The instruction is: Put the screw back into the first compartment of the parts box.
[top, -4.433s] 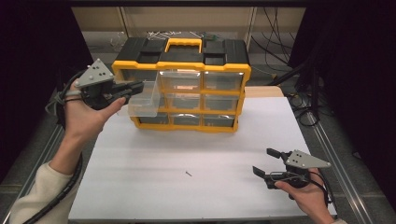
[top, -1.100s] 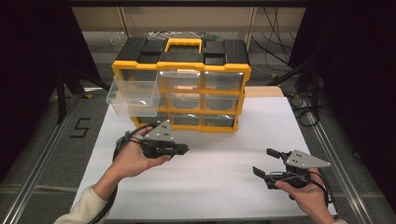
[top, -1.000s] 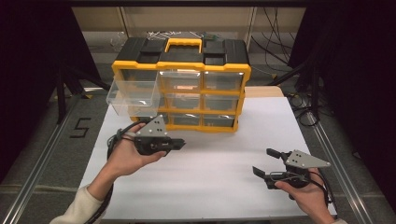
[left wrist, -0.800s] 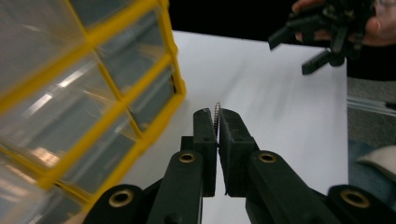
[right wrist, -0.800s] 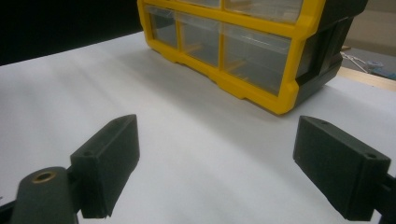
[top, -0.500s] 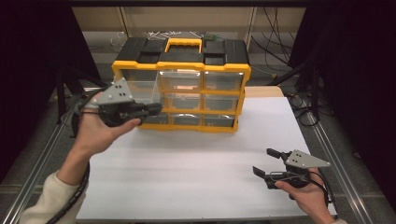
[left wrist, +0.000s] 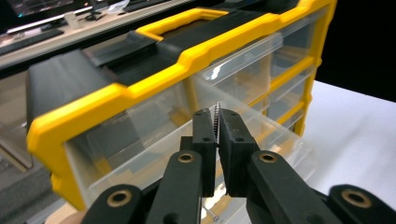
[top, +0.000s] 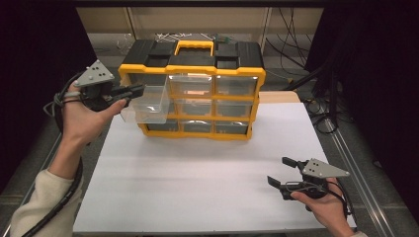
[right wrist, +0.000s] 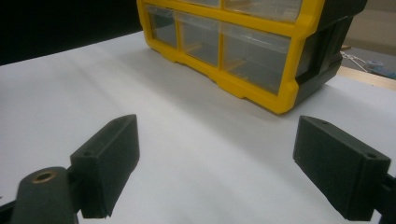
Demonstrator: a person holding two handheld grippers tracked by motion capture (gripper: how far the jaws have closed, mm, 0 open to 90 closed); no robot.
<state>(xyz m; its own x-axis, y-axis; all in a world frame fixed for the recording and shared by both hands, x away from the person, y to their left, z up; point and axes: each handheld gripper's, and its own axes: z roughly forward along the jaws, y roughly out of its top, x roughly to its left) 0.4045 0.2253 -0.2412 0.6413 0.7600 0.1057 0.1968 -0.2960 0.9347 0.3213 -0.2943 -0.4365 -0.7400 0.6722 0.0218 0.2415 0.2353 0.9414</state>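
Above the pulled-out drawer [top: 148, 101] of the organizer [top: 192, 89], left claw [left wrist: 217, 135] pinches a screw [left wrist: 216, 119]; right claw [right wrist: 219, 163] gapes empty.

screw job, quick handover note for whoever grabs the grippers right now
Left gripper: shut on a screw, held over the pulled-out top-left drawer of the organizer.
Right gripper: open, holding nothing, low over the white table at the near right.
Done: drawer opened, screw picked up and carried to the drawer.
Left: drop the screw in, then probably push the drawer shut.
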